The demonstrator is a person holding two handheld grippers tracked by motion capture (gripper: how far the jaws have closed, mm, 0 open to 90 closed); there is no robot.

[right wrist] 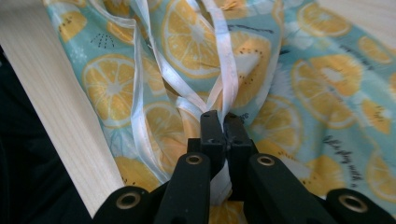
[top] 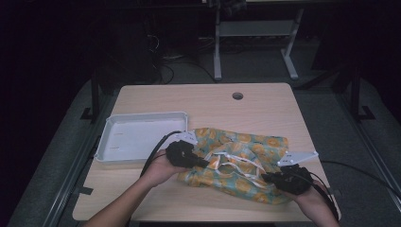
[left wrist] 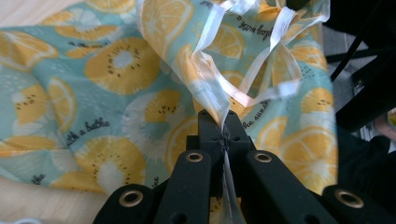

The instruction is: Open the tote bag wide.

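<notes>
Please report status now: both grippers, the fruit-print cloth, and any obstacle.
Left gripper shut on cloth edge with ribbon. Right gripper shut on ribbon and cloth. Cloth rumpled on table. White tray beside it, apart.

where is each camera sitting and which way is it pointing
High view: above the person's side, looking forward and down on the table; forearms, left gripper, right gripper.
Left gripper view: along its own shut jaws at the fruit-print cloth and white ribbon.
Right gripper view: along its own shut jaws at ribbon on cloth.
All views share the cloth.
</notes>
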